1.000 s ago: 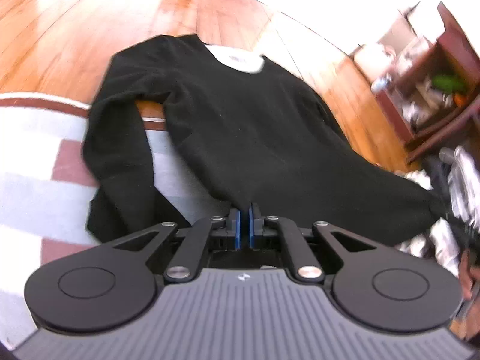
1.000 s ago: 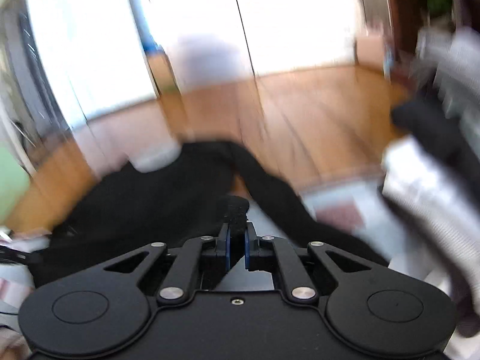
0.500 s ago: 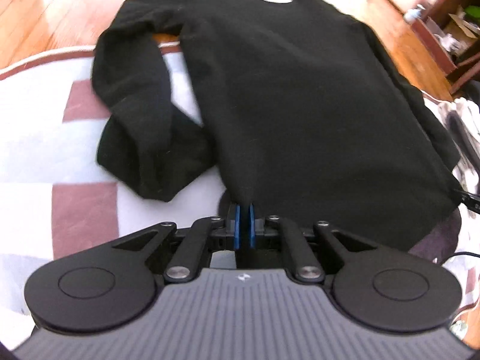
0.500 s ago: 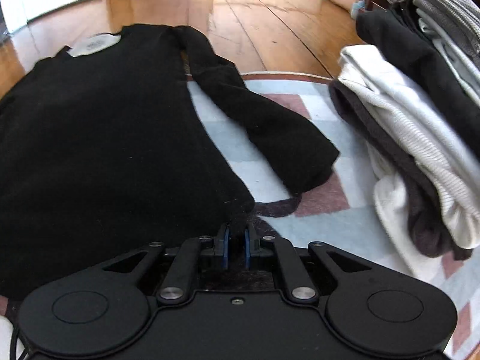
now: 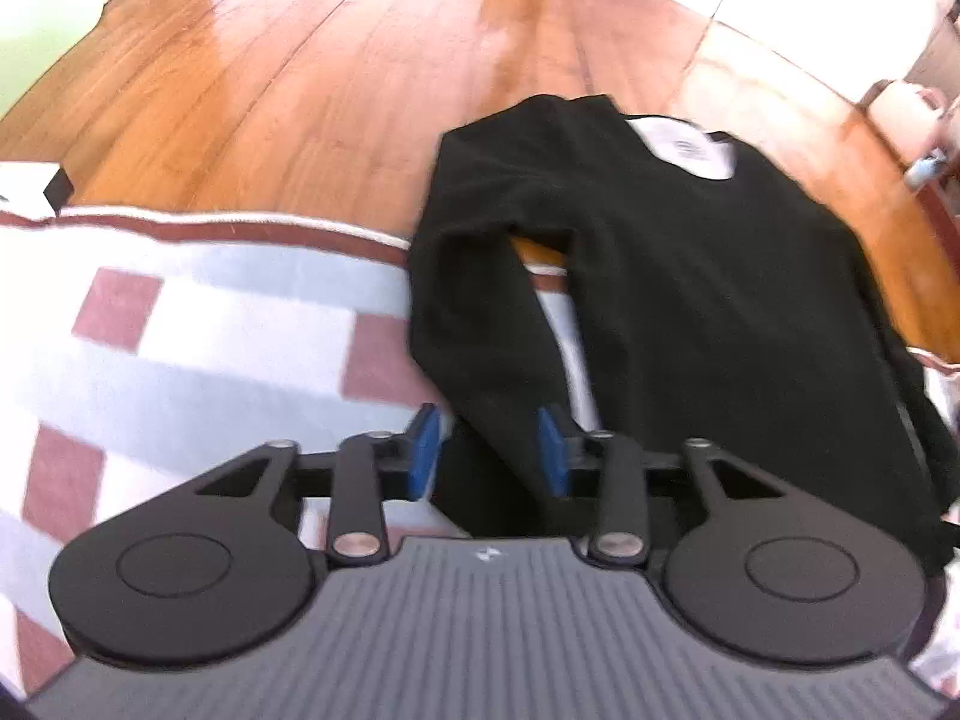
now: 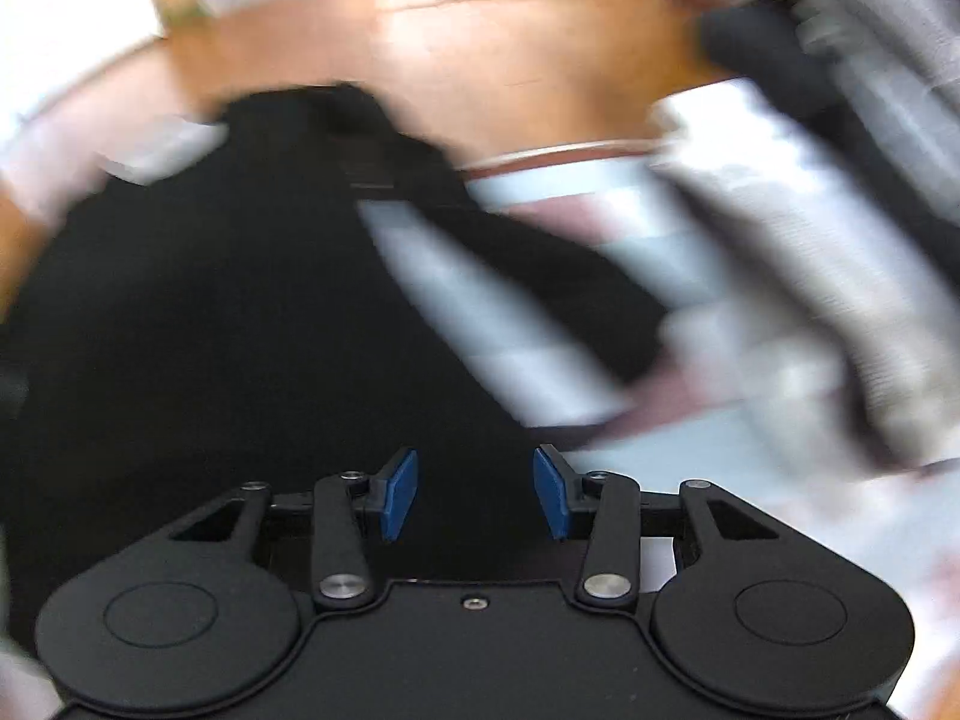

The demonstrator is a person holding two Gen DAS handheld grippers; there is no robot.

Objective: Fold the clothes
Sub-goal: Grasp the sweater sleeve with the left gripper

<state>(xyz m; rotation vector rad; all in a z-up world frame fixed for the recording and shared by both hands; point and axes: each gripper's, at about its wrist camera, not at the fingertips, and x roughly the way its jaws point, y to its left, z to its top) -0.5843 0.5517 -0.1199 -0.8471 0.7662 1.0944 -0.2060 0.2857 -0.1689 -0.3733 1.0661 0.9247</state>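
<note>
A black long-sleeved sweater (image 5: 708,300) lies flat, half on the rug and half on the wooden floor, its white neck label (image 5: 684,147) at the far end. Its left sleeve (image 5: 474,312) runs down towards me, and the end of it lies between the blue pads of my left gripper (image 5: 487,453). Those jaws are opening and the pads stand clear of the cloth. The right wrist view is blurred. There the sweater's body (image 6: 210,330) fills the left, and the right sleeve (image 6: 540,276) slants across the rug. My right gripper (image 6: 475,489) is opening over the black hem, gripping nothing.
A checked rug (image 5: 180,348) in white, pale blue and red-brown lies under the near half. The wooden floor (image 5: 300,72) stretches beyond it. A stack of folded clothes (image 6: 828,228) stands at the right of the sweater. A white box (image 5: 24,192) sits at the rug's far left edge.
Both grippers were shut on the sweater's hem; both have opened and let it go. The left view has swung over to the left sleeve. The right view is now smeared by motion.
</note>
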